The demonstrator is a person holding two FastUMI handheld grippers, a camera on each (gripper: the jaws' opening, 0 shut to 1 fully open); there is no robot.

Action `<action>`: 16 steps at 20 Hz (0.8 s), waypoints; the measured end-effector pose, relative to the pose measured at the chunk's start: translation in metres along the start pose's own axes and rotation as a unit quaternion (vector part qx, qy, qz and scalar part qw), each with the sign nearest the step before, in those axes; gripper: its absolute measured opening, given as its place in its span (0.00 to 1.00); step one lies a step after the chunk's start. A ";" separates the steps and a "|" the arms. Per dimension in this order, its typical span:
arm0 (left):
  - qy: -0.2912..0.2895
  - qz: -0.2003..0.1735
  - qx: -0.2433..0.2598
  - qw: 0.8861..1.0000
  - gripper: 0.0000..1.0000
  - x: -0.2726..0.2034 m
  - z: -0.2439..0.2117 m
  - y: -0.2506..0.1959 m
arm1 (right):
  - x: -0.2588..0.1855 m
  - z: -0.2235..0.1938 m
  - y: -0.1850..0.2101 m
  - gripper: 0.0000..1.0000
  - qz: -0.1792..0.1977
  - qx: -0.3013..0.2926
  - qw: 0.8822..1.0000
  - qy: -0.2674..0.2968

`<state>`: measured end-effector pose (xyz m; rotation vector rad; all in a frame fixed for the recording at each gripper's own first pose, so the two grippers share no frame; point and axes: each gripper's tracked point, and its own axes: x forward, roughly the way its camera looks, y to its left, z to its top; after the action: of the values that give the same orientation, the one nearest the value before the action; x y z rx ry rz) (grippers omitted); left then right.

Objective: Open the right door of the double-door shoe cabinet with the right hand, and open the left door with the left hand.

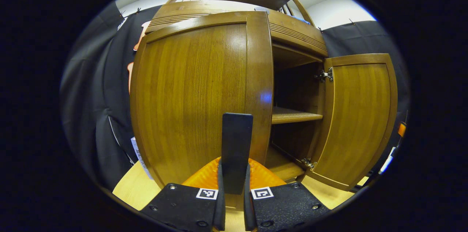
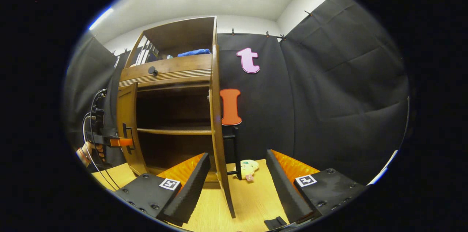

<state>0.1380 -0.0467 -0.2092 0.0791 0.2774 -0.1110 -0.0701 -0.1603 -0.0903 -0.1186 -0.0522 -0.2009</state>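
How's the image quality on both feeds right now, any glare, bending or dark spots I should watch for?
Left gripper view: fisheye bulges the left door into a barrel; a small bluish glare spot sits on its right stile; the cabinet interior is dark, though the shelf catches light. Right gripper view: the ceiling is blown out bright; the right door shows edge-on and curved; compartments are shadowed; both feeds look sharp.

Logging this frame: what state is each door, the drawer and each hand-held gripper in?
Right door: swung wide open.
Left door: partly open.
Drawer: closed.
Left hand-held gripper: shut on the left door's handle.
Right hand-held gripper: open, holding nothing.
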 end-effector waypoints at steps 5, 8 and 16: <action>-0.002 -0.004 -0.005 1.000 0.20 -0.025 -0.002 0.011 | -0.009 0.012 0.016 0.99 0.005 -0.003 1.000 -0.008; -0.001 -0.005 -0.006 1.000 0.20 -0.044 -0.002 0.022 | -0.014 0.013 0.026 0.92 0.012 -0.001 1.000 -0.005; -0.003 0.005 -0.008 1.000 0.19 -0.090 -0.003 0.057 | -0.024 0.026 0.056 0.92 0.029 -0.002 0.999 -0.015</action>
<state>0.0583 0.0192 -0.1839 0.0645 0.2721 -0.0990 -0.0833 -0.0975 -0.0728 -0.1277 -0.0782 -0.1409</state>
